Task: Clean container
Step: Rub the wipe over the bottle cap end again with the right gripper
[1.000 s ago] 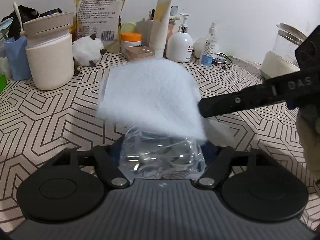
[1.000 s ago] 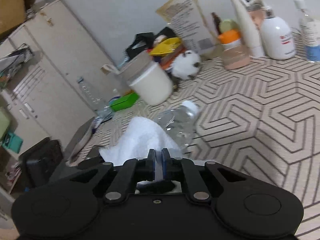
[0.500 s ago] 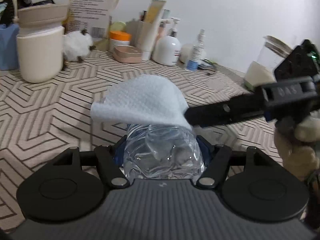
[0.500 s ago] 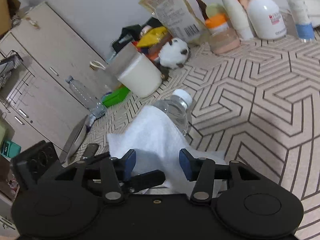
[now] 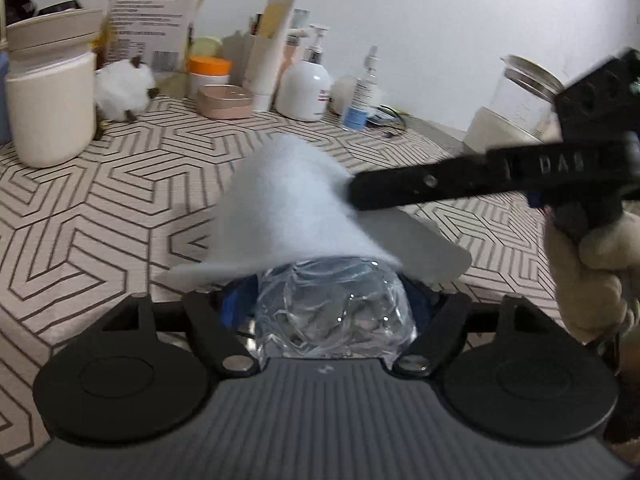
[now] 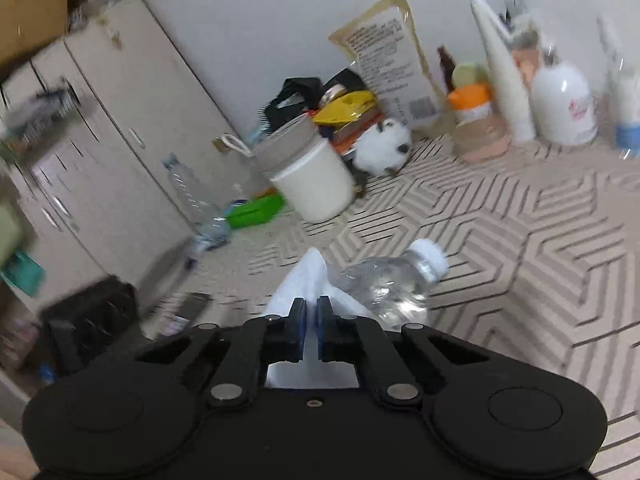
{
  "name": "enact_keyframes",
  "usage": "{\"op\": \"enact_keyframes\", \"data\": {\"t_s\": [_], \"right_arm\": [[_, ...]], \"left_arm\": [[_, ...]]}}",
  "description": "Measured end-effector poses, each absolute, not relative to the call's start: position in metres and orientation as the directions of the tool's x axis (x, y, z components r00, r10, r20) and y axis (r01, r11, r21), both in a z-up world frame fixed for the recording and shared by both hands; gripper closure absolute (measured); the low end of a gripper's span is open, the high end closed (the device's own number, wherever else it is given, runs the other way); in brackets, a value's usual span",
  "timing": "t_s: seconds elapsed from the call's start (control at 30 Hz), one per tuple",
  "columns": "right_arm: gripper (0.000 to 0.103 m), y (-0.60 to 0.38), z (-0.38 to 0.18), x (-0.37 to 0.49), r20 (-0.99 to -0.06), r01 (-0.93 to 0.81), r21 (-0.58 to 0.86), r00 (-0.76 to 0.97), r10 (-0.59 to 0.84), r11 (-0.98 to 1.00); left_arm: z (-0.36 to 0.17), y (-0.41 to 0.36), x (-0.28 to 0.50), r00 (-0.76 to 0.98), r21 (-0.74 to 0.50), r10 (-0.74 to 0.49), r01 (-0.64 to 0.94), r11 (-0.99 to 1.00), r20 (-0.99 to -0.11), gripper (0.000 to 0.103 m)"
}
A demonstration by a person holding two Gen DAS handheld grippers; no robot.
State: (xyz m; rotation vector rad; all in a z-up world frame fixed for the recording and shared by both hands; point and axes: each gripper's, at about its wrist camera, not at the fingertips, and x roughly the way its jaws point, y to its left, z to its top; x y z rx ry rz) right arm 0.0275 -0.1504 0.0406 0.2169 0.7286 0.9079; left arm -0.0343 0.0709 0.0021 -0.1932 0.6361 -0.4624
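My left gripper (image 5: 332, 300) is shut on the base of a clear plastic bottle (image 5: 332, 312), held lying forward above the table. A white cloth (image 5: 288, 216) drapes over the bottle's top and hides its neck in the left wrist view. My right gripper (image 6: 311, 312) is shut on that white cloth (image 6: 304, 280), beside the bottle (image 6: 384, 284), whose white cap (image 6: 430, 258) points away. The right gripper also shows in the left wrist view (image 5: 360, 196), coming in from the right.
A patterned tablecloth (image 5: 100, 208) covers the table. At the back stand a cream canister (image 5: 48, 96), a paper bag (image 5: 160, 12), a pump bottle (image 5: 306, 84), a spray bottle (image 5: 362, 92) and a glass kettle (image 5: 516, 104). A cabinet (image 6: 100, 128) stands left.
My right gripper opened half a second ago and has shut on the cloth again. The cloth has slid along the bottle. The left gripper still holds the bottle.
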Motion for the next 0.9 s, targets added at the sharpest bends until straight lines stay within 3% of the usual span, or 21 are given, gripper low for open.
{"op": "enact_keyframes", "data": {"t_s": [0.13, 0.23, 0.43, 0.67, 0.9], "right_arm": [[0.100, -0.151, 0.041, 0.026, -0.519, -0.636, 0.390, 0.446, 0.729, 0.666], [0.094, -0.150, 0.039, 0.027, -0.541, -0.632, 0.365, 0.454, 0.708, 0.684], [0.091, -0.132, 0.014, 0.035, -0.666, -0.616, 0.288, 0.422, 0.615, 0.733], [0.090, -0.138, 0.017, 0.039, -0.626, -0.584, 0.352, 0.435, 0.648, 0.732], [0.090, -0.148, 0.034, 0.033, -0.511, -0.612, 0.456, 0.414, 0.753, 0.646]], "left_arm": [[0.003, 0.069, -0.034, 0.711, -0.294, -0.457, 0.351, 0.889, -0.534, 0.025], [0.003, 0.066, -0.035, 0.728, -0.263, -0.414, 0.320, 0.910, -0.546, 0.025], [0.004, 0.068, -0.034, 0.733, -0.269, -0.409, 0.310, 0.912, -0.543, 0.027], [0.004, 0.062, -0.035, 0.725, -0.248, -0.417, 0.336, 0.909, -0.549, 0.027], [0.005, 0.057, -0.035, 0.726, -0.229, -0.407, 0.337, 0.913, -0.555, 0.027]]}}
